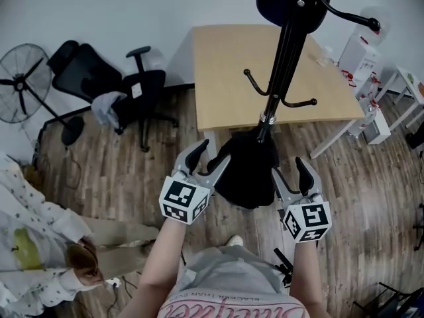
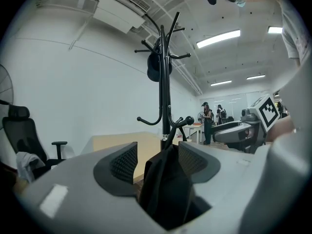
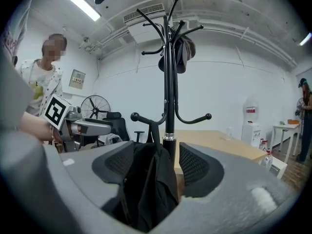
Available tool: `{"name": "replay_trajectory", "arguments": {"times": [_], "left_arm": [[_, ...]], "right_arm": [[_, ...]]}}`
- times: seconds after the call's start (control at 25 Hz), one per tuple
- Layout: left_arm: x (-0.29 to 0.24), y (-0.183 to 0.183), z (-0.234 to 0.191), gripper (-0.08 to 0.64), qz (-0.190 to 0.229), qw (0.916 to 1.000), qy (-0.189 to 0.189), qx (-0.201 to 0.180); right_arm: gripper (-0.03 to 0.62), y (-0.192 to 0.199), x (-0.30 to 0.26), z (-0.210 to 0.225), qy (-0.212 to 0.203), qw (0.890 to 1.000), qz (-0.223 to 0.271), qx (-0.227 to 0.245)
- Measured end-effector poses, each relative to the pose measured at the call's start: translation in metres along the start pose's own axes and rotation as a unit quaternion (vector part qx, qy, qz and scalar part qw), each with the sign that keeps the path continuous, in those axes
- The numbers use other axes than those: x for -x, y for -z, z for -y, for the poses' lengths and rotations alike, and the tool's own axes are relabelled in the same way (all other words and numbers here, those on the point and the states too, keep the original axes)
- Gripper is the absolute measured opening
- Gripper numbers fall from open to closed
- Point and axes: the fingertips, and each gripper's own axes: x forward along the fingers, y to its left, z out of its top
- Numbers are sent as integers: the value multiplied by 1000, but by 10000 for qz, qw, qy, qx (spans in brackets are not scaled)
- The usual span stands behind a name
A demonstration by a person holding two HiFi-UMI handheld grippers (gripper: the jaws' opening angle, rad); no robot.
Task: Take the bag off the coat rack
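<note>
So, the black bag (image 1: 246,171) was seen hung from a low hook (image 3: 138,119) of the coat rack (image 1: 281,58), in front of the bench (image 1: 225,78). The left claw (image 1: 207,161) and right claw (image 1: 293,176) were held level on either side of it, probably so it could be pinched from both sides. Both were spread wide. Bag fabric was framed in each gap, but the pads weren't pressed on it, so nothing was actually gripped yet.
</note>
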Motion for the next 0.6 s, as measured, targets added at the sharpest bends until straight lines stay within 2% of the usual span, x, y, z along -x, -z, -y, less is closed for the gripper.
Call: {"name": "replay_trajectory", "arguments": {"times": [0.6], "left_arm": [[-33, 71, -1, 284, -887, 9949, 430, 214]], "right_arm": [[296, 79, -20, -2, 136, 9946, -943, -400]]}}
